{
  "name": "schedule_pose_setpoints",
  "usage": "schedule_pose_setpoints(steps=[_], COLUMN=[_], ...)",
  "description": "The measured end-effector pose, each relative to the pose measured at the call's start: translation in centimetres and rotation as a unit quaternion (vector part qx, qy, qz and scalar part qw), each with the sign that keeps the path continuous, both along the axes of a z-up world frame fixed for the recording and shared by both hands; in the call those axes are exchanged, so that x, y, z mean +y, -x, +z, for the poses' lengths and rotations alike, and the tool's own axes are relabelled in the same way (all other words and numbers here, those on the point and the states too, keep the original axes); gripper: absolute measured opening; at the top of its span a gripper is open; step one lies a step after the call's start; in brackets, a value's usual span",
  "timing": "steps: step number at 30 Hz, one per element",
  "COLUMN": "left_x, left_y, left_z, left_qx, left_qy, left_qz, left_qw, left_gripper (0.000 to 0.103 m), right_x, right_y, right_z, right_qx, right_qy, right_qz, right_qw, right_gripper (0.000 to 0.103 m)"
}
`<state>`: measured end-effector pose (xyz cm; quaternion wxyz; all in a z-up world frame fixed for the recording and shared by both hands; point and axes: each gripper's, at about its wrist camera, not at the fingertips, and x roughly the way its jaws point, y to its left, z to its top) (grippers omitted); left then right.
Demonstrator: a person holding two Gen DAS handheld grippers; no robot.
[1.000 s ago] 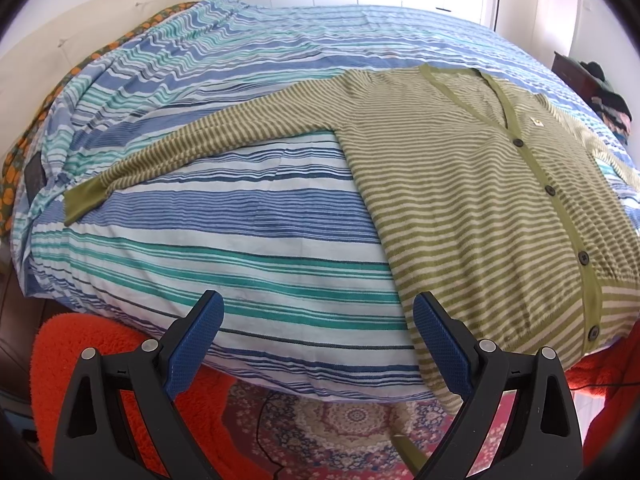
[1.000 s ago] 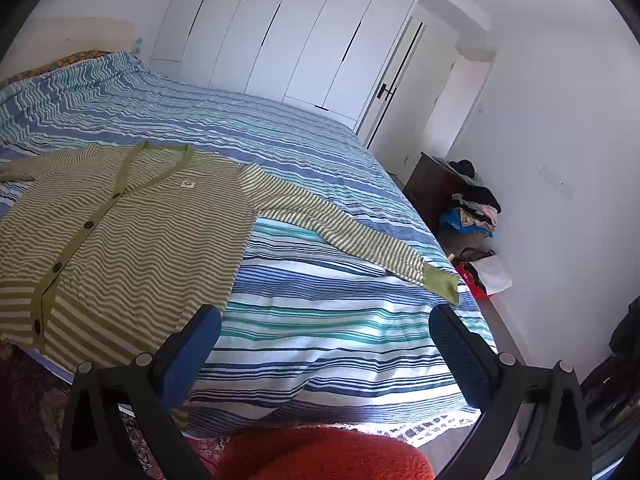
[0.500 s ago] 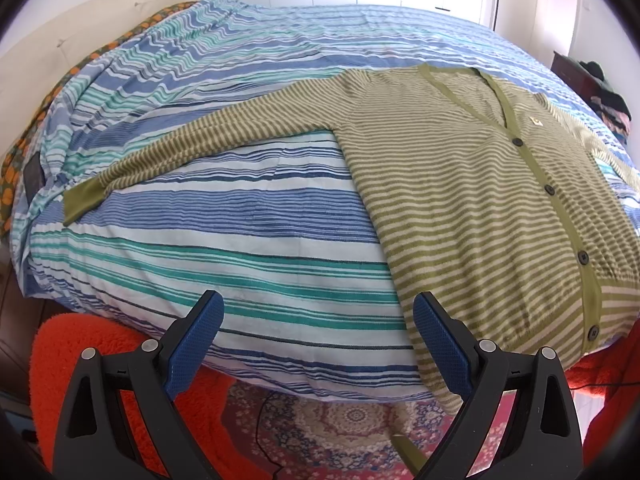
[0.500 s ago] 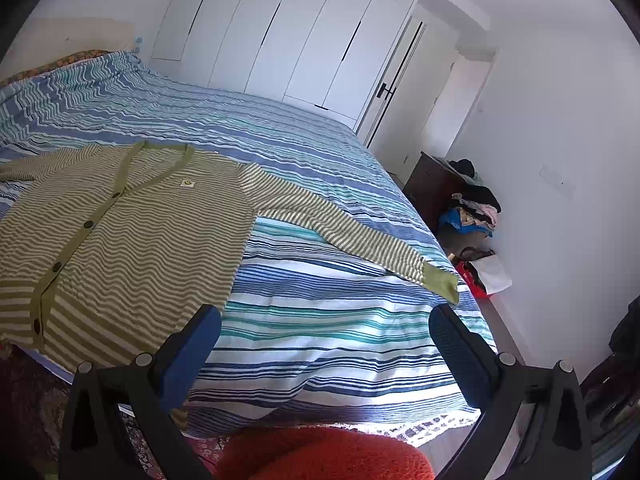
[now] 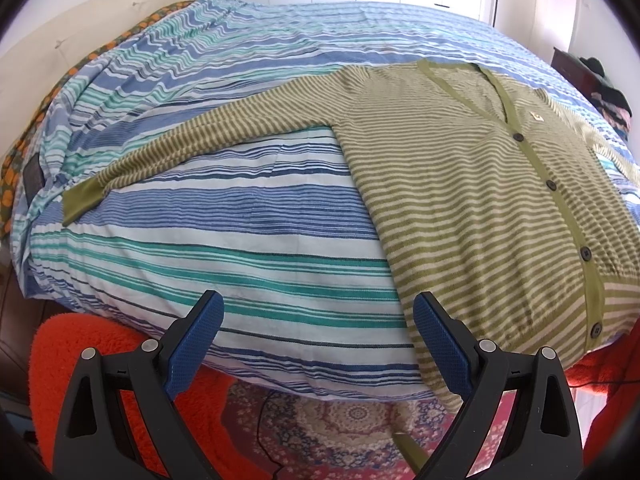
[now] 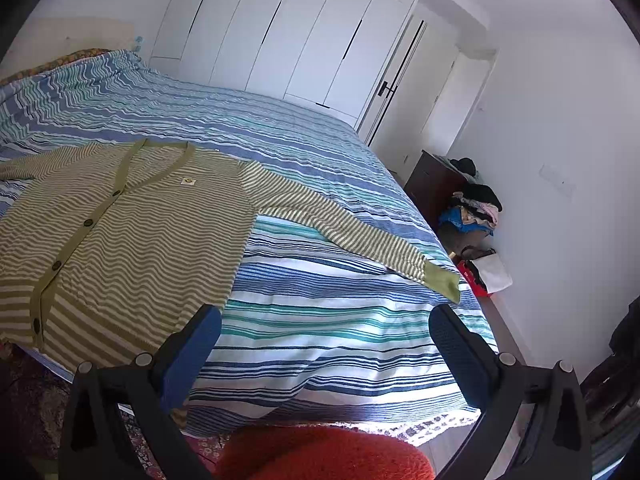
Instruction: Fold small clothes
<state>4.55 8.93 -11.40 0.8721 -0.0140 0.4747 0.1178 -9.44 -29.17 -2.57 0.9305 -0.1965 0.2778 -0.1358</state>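
Observation:
A green and cream striped cardigan [image 5: 460, 200] lies flat and buttoned on the bed, sleeves spread out to both sides. Its left sleeve ends in a plain green cuff [image 5: 82, 200] near the bed's left edge. In the right wrist view the same cardigan [image 6: 132, 236] fills the left half, and its other cuff [image 6: 442, 280] rests near the bed's right edge. My left gripper [image 5: 318, 322] hangs open over the bed's near edge, beside the cardigan's hem. My right gripper [image 6: 326, 334] is open too, holding nothing, just right of the hem.
The bed carries a blue, teal and white striped cover [image 5: 240, 240]. Orange fluffy fabric [image 5: 80, 352] and a patterned rug [image 5: 352, 424] lie below the near edge. White wardrobe doors [image 6: 300, 32] stand behind, and a dark dresser with piled clothes [image 6: 472, 200] sits at the right wall.

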Motion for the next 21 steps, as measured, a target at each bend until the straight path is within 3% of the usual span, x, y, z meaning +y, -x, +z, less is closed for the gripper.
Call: schedule_pose_setpoints(steps=[8,10,12,15,16,18,19,21], left_x=[0.5,0.7,0.9,0.9,0.9,0.6,0.5,0.2], left_y=[0.3,0.2,0.2,0.0,0.0,0.0,0.0,0.1], left_z=[0.2,0.3,0.3,0.2,0.1,0.1,0.1,0.2], left_qx=[-0.006,-0.008,-0.01,-0.006,-0.005,-0.004,-0.005,-0.007], left_qy=[0.004,0.003,0.002,0.0,-0.002,-0.01,-0.015,-0.027], left_qz=[0.005,0.009,0.013,0.019,0.02,0.021,0.021,0.021], left_qw=[1.0,0.9999,0.9999,0.9998,0.9998,0.9997,0.9997,0.9994], left_gripper=[0.096,0.096,0.096,0.096,0.096,0.096,0.096,0.096], right_x=[0.4,-0.4,-2.5,-8.0,-10.5,-16.6,-19.8,-26.7], right_y=[-0.9,-1.1,-1.9,-3.9,-4.6,-6.0,-6.5,-7.4], right_z=[-0.5,-0.4,0.1,1.8,2.5,3.6,3.9,3.8], right_qx=[0.031,0.046,0.063,0.039,0.022,-0.015,-0.038,-0.083], right_qy=[-0.01,-0.047,-0.115,-0.199,-0.227,-0.306,-0.346,-0.433], right_qz=[0.018,0.031,0.041,0.0,-0.023,-0.081,-0.107,-0.162], right_qw=[0.999,0.997,0.991,0.979,0.973,0.949,0.931,0.883], right_gripper=[0.102,0.102,0.102,0.102,0.102,0.102,0.102,0.102])
